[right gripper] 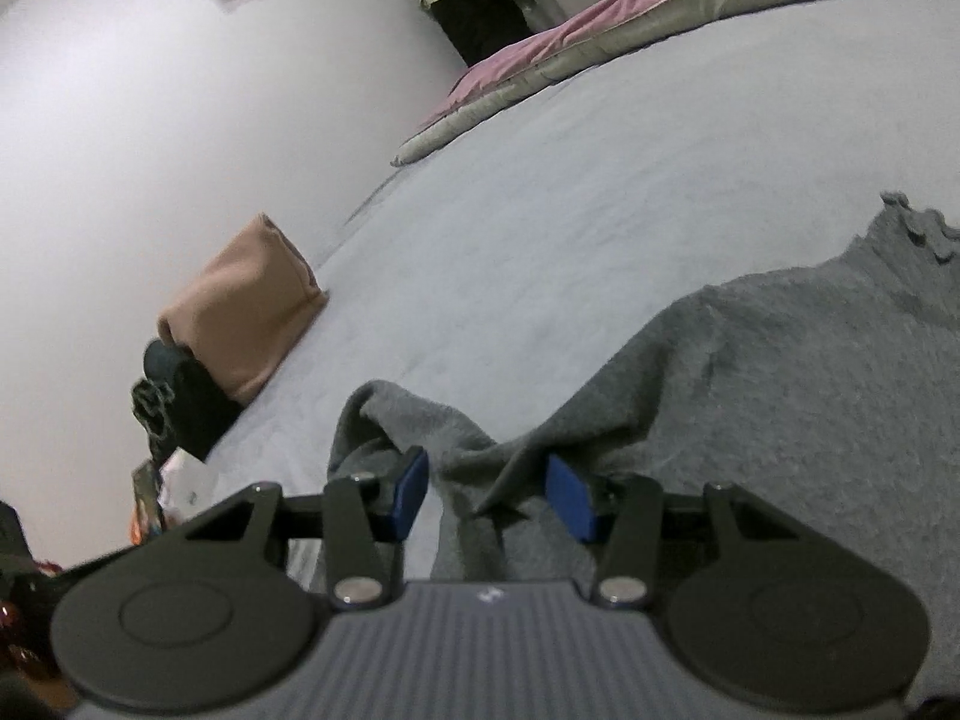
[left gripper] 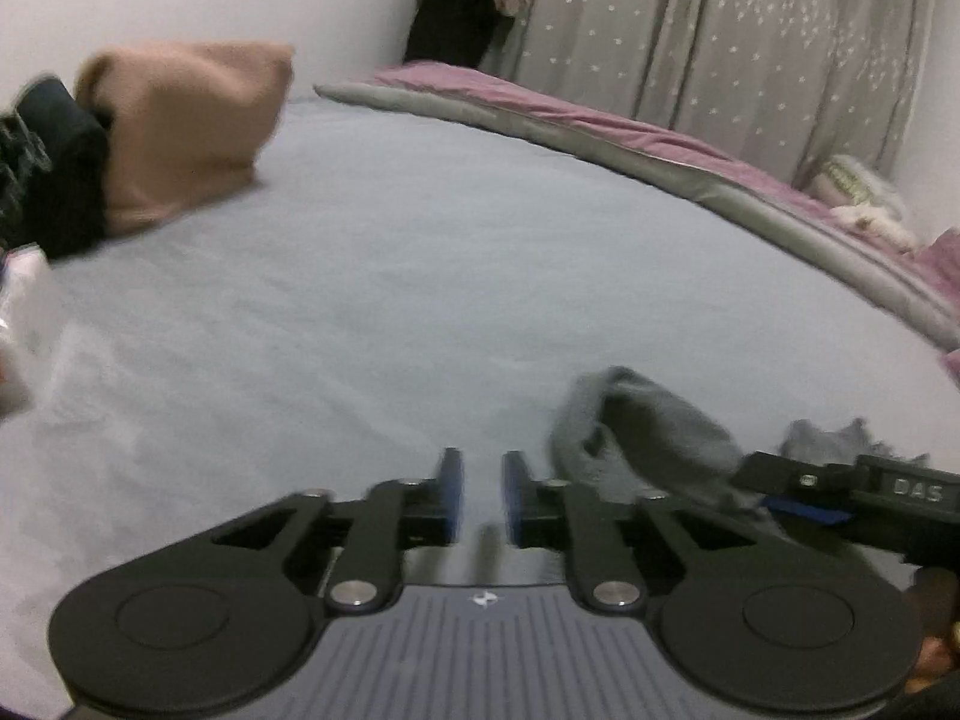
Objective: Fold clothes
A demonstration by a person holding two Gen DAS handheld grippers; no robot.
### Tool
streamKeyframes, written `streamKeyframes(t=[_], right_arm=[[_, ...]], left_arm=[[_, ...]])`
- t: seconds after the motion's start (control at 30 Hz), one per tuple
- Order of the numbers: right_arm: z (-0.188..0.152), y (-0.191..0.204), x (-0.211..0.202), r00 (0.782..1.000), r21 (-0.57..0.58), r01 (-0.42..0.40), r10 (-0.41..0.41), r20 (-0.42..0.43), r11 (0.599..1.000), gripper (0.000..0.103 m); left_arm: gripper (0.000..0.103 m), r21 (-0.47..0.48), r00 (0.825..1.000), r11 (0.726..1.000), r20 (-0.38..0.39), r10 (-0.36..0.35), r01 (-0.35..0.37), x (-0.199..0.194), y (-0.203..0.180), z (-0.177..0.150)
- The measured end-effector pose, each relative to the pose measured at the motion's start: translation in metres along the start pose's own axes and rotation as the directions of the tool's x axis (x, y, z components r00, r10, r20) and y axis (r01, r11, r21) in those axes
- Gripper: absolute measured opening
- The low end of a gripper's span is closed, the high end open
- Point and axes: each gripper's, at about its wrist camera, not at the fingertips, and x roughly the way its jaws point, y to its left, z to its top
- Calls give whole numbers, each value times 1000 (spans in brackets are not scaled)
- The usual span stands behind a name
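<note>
A grey knit sweater [right gripper: 780, 390] lies spread on the pale blue bed sheet [right gripper: 570, 210], with a bunched sleeve [right gripper: 414, 420] at its left. My right gripper [right gripper: 491, 495] is open wide and low over the sweater, and a fold of the grey fabric sits between its blue pads [right gripper: 411, 492]. In the left wrist view the same grey sleeve [left gripper: 636, 426] shows at lower right, with a finger [left gripper: 798, 480] of the right gripper against it. My left gripper [left gripper: 483, 498] hovers over bare sheet just left of the sleeve, with a narrow gap and nothing between its pads.
A folded tan garment [left gripper: 180, 126] and dark clothes [left gripper: 54, 180] rest against the white wall at far left. A pink and grey quilt [left gripper: 600, 126] runs along the bed's far edge below a grey curtain [left gripper: 720, 30]. Bare sheet [left gripper: 360, 300] spans the middle.
</note>
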Motion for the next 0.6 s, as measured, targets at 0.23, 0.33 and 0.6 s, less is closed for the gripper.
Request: streamKeyframes(t=[0.23,0.33,0.6], right_arm=[[2,-2,-7,999,23,-31,31,16,999,45],[2,-2,-7,1000,20,-29,29,12,999,45],[1,-4,-6,1000,22,-26,26,3,999,45]], left_arm=[[33,7,996,997,-47,-78,78,13,-11,-11],[23,19,993,994,-62,-102,104,16,-17,-15],[1,88,998,994,-22,-60,62,10,-25,-13]])
